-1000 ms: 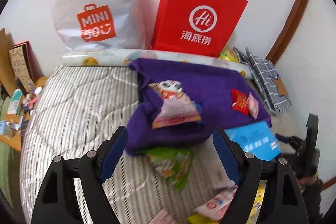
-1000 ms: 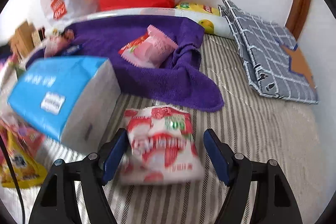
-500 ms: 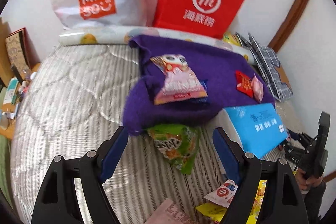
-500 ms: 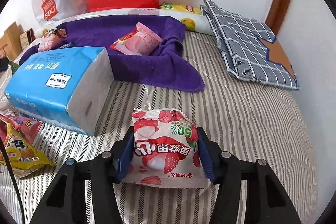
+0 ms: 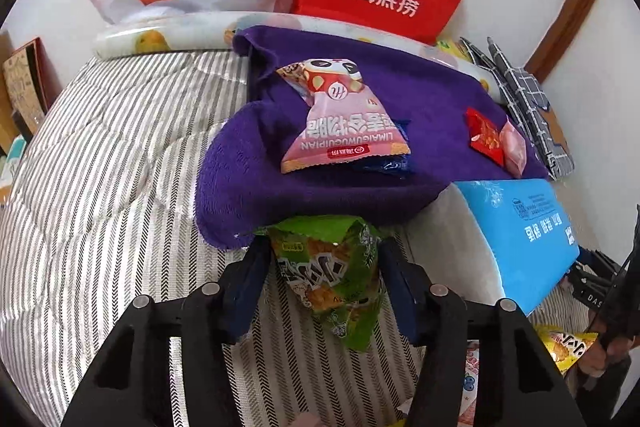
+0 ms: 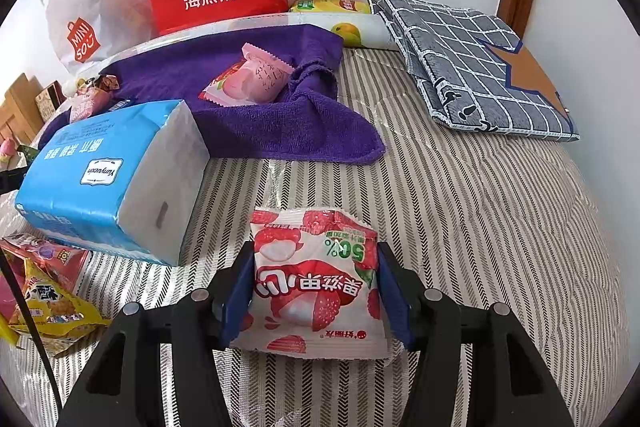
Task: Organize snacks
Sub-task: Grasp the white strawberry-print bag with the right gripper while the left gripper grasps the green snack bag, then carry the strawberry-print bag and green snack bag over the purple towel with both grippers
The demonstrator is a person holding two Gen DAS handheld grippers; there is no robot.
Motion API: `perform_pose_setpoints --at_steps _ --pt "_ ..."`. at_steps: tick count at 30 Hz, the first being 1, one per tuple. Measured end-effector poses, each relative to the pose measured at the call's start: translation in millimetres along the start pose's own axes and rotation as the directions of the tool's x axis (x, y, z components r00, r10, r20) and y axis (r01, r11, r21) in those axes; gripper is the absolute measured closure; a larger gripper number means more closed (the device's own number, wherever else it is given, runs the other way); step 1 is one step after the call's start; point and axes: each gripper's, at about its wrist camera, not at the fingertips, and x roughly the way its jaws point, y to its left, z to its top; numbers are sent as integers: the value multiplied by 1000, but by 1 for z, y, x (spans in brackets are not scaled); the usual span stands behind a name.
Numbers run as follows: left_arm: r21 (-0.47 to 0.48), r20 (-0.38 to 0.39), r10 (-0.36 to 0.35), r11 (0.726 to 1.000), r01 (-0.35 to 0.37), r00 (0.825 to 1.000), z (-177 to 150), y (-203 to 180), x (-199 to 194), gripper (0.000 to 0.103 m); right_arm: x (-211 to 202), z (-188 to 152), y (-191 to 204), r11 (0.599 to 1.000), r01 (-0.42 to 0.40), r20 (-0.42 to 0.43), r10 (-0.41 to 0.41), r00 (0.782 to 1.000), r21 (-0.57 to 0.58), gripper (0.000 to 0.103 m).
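1. Low centre, left-wrist view: left claw [image 5: 324, 267] closing on green snack packet [image 5: 332, 275], pads at both sides.
2. Low centre, right-wrist view: right claw [image 6: 316, 287] clamped on red-and-white lychee packet [image 6: 316, 283], pads pressing its side edges.
3. Probably light, puffy, crinkly, slippery film; contents likely crushable. Best gripped gently across the middle.
4. Both lying on the striped bed [image 6: 480, 227]; purple towel [image 5: 420, 99] just above the green one, already carrying other packets.

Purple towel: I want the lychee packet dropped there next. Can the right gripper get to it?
Probably yes. The right gripper already grips the lychee packet, and only bare striped bedding separates it from the purple towel; the blue tissue pack sits off to the side.
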Motion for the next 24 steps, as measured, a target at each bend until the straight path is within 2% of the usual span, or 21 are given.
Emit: perform_pose_setpoints --at_steps 5,9,14,19,24 --pt "10 7 1 1000 -2 1000 0 -2 -1 50 1 1 2 1000 24 3 -24 1000 -8 48" --pt "7 8 -25 1000 25 1000 0 -1 -3 52 0 1 3 1000 22 8 -22 1000 -14 49" --pt "19 62 -30 999 29 998 -4 -3 -16 53 -3 1 0 1000 9 20 -9 1000 2 51" --pt "-1 99 -36 999 36 994 -8 2 -34 53 -13 -2 -8 998 35 59 -39 998 57 51" --pt "-10 114 -50 999 52 992 -18 8 -58 53 -30 -12 -9 994 2 57 -9 998 109 51"
